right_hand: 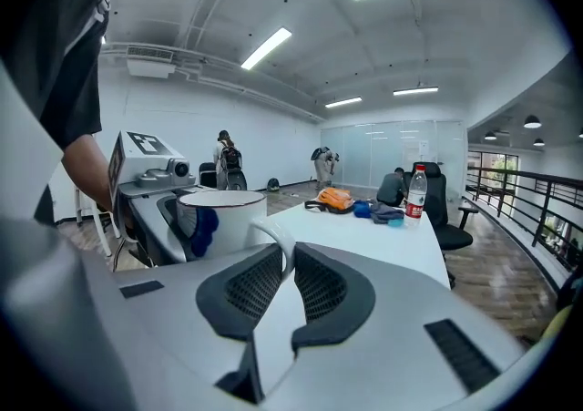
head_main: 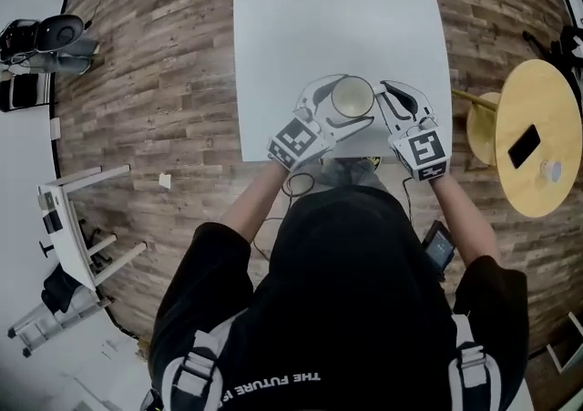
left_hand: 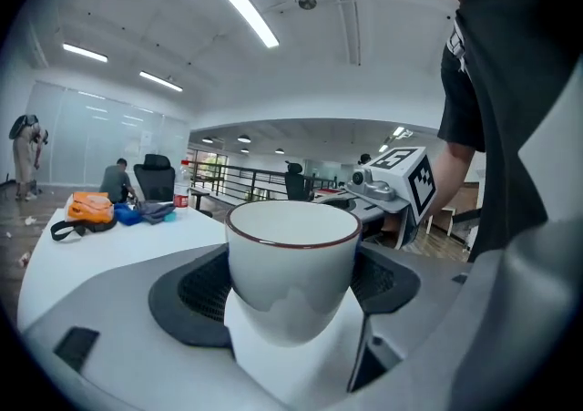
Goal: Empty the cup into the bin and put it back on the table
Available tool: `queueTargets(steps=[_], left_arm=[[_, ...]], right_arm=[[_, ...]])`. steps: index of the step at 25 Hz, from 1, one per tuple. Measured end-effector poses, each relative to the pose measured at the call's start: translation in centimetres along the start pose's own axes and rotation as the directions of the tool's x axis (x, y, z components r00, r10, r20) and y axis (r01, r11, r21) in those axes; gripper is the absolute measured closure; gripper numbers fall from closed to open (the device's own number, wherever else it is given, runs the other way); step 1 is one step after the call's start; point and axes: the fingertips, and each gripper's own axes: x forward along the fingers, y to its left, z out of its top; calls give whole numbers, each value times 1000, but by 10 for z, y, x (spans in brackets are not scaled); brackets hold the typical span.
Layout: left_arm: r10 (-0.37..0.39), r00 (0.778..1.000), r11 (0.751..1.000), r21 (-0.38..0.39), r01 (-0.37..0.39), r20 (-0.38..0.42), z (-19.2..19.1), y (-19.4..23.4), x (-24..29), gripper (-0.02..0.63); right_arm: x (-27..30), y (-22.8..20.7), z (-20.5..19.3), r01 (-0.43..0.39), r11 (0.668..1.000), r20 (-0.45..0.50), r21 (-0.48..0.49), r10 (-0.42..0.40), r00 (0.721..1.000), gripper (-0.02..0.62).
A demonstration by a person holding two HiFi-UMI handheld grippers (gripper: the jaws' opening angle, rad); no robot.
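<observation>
Head view: white table (head_main: 337, 26) across the upper middle, no bin in sight. At its near edge, left gripper (head_main: 321, 118) clamped round the body of the cup (head_main: 352, 97), pads pressing on both sides. Right gripper (head_main: 393, 105) just beside it, nipped onto the handle (right_hand: 279, 250), jaws almost together on the loop. Cup upright between the two claws, over the table's front edge; can't tell whether the base touches the top. Looks like glazed white ceramic: stiff, moderately heavy, slick, likely to chip if knocked on a bin wall or set down hard. Best hold, as judged: wide pads across the body for the weight, handle pinch to steer the tip. Handle alone likely to swivel. Dark rim (left_hand: 291, 218), small blue mark (right_hand: 205, 222) on the side. Contents not made out.
</observation>
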Motion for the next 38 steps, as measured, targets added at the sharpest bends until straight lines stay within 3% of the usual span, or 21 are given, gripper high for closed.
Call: queueTargets(steps=[5, 12, 19, 33, 38], left_arm=[[-15, 996, 997, 80, 22, -93, -47, 23, 40, 229], [-18, 985, 997, 77, 31, -170, -103, 47, 73, 229], [-24, 991, 996, 76, 34, -135, -107, 51, 75, 229], [-32, 989, 995, 93, 45, -142, -111, 53, 61, 227], [-16, 989, 996, 88, 29, -147, -109, 51, 56, 227]], right_arm=[[27, -28, -51, 28, 1000, -83, 0, -28, 996, 546], [58, -49, -108, 39, 999, -155, -8, -39, 987, 545], [65, -50, -116, 33, 999, -147, 33, -28, 989, 545], [68, -38, -112, 15, 1000, -166, -18, -18, 986, 543], [66, -39, -111, 18, 1000, -193, 14, -15, 981, 487]])
